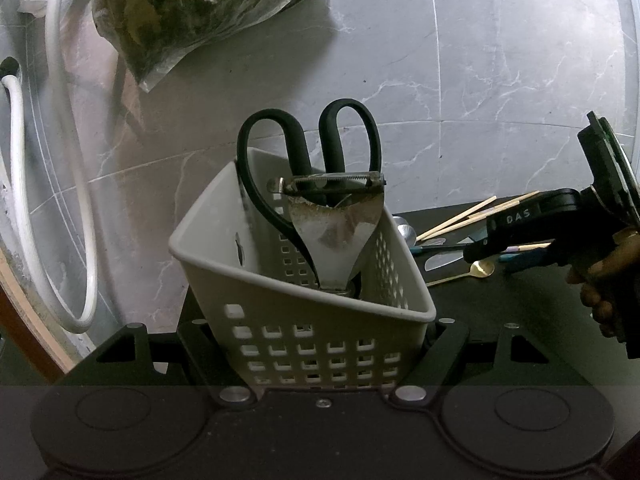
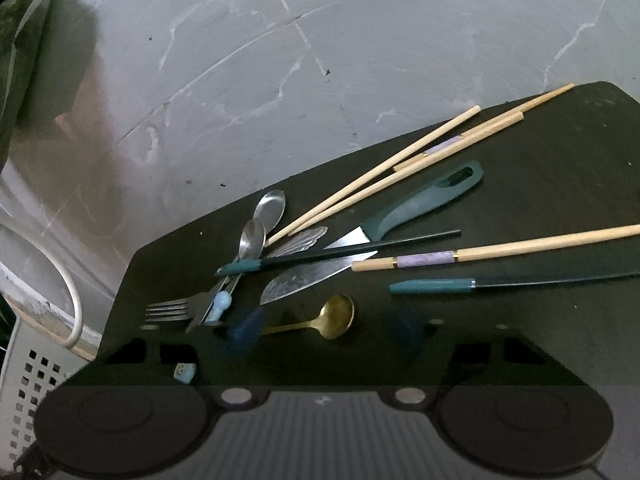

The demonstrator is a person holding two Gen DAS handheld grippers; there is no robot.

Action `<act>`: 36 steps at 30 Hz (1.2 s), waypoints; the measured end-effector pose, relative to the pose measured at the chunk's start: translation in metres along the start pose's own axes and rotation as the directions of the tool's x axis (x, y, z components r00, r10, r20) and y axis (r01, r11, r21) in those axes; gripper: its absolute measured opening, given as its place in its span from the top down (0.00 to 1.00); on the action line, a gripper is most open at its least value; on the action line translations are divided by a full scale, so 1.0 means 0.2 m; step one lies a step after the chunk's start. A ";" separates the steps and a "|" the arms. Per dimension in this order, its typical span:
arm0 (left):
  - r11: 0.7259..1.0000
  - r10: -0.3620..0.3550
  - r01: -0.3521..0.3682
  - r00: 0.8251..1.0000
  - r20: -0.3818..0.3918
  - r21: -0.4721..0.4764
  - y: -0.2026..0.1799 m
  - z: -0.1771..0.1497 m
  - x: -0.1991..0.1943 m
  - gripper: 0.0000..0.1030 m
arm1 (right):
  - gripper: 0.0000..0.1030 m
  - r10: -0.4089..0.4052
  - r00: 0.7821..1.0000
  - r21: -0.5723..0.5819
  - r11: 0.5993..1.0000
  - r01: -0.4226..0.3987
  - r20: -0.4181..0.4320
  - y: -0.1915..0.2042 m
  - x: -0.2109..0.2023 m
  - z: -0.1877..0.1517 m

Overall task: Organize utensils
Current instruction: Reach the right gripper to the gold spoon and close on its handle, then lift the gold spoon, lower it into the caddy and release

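My left tool (image 1: 324,344) is clamped on the white perforated caddy (image 1: 304,304), its two black fingers pressing the lower walls from either side, so the caddy sits tilted at the near edge of the dark table (image 1: 500,304). Inside it stand a pair of black-handled scissors (image 1: 308,148), loops up, and in front of them a worn metal peeler (image 1: 336,220) with its serrated head across the top.

Off to the right in the left wrist view I see my right tool (image 1: 486,246) reaching low over the loose cutlery, with the person's hand (image 1: 600,280) wrapped round its grip.

Through the right wrist view, the right tool (image 2: 326,330) has its blue-padded fingers (image 2: 246,330) spread on either side of the gold spoon (image 2: 336,316), which lies flat on the table (image 2: 540,184); the pads are not pressing it, and they look blurred. Just beyond lie a steel knife blade (image 2: 312,278), a teal-handled knife (image 2: 416,208), two silver spoons (image 2: 264,216), a fork (image 2: 172,308), a clear plastic fork (image 2: 300,240), pale wooden chopsticks with lilac bands (image 2: 424,258) and dark teal-tipped chopsticks (image 2: 432,286), all heaped loosely and crossing one another. The caddy's corner (image 2: 36,376) shows at the lower left.
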State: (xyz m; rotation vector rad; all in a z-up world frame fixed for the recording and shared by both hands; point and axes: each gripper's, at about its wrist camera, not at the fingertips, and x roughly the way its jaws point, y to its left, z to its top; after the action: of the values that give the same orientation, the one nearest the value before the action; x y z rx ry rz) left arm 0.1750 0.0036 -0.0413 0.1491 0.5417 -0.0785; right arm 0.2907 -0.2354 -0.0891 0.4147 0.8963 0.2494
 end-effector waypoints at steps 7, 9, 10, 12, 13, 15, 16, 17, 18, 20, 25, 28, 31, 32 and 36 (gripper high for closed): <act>1.000 0.001 -0.001 1.000 -0.001 0.000 0.00 0.00 0.00 0.24 | 0.64 -0.047 0.999 -0.076 0.996 0.047 0.004 0.05 0.01 0.01; 1.000 0.002 -0.002 1.000 -0.001 0.000 0.00 0.00 0.00 0.24 | 0.65 -0.063 0.998 -0.099 0.993 0.063 0.007 0.06 0.02 0.01; 1.000 0.001 -0.001 1.000 -0.001 0.000 0.00 0.00 0.00 0.24 | 0.66 -0.069 0.998 -0.115 0.991 0.070 0.007 0.07 0.02 0.01; 1.000 0.002 -0.002 1.000 -0.001 0.001 0.00 0.00 0.00 0.24 | 0.72 -0.106 0.994 -0.172 0.979 0.107 0.011 0.10 0.03 -0.01; 1.000 0.002 -0.002 1.000 -0.001 0.000 0.00 0.00 0.00 0.24 | 0.76 -0.127 0.992 -0.201 0.971 0.128 0.015 0.12 0.04 -0.01; 1.000 0.001 -0.001 1.000 -0.001 0.000 0.00 0.00 0.00 0.24 | 0.79 -0.148 0.989 -0.230 0.962 0.149 0.022 0.14 0.05 -0.02; 1.000 0.002 -0.002 1.000 -0.001 0.000 0.00 0.00 0.00 0.24 | 0.83 -0.153 0.988 -0.235 0.960 0.155 0.025 0.14 0.05 -0.03; 1.000 0.002 -0.002 1.000 -0.001 0.000 0.00 0.00 0.00 0.24 | 0.87 -0.158 0.987 -0.241 0.957 0.160 0.029 0.14 0.05 -0.03; 1.000 0.002 -0.002 1.000 -0.001 0.000 0.00 0.00 0.00 0.24 | 0.88 -0.159 0.987 -0.249 0.955 0.161 0.031 0.14 0.05 -0.03; 1.000 0.002 -0.002 1.000 -0.001 0.001 0.00 0.00 0.00 0.24 | 0.91 -0.158 0.987 -0.259 0.952 0.163 0.039 0.14 0.05 -0.04; 1.000 0.002 -0.002 1.000 -0.001 0.000 0.00 0.00 0.00 0.24 | 0.95 -0.148 0.986 -0.282 0.945 0.165 0.080 0.15 0.02 -0.07; 1.000 0.002 -0.002 1.000 -0.001 0.001 0.00 0.00 0.00 0.24 | 0.96 -0.125 0.984 -0.272 0.950 0.156 0.129 0.15 -0.05 -0.08; 1.000 0.002 -0.002 1.000 0.000 0.000 0.00 0.00 0.00 0.24 | 0.98 -0.097 0.976 -0.301 0.941 0.154 0.197 0.18 -0.14 -0.08; 1.000 0.002 -0.002 1.000 0.000 0.000 0.00 0.00 0.00 0.24 | 0.98 -0.089 0.972 -0.314 0.936 0.156 0.220 0.19 -0.17 -0.08; 1.000 0.001 -0.001 1.000 0.000 0.001 0.00 0.00 0.00 0.24 | 0.99 -0.067 0.957 -0.362 0.916 0.172 0.283 0.24 -0.26 -0.06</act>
State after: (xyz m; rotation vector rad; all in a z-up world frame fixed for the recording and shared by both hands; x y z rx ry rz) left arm 0.1749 0.0032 -0.0414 0.1504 0.5412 -0.0776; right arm 0.2479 -0.2099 -0.0373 0.0232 0.5862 0.2424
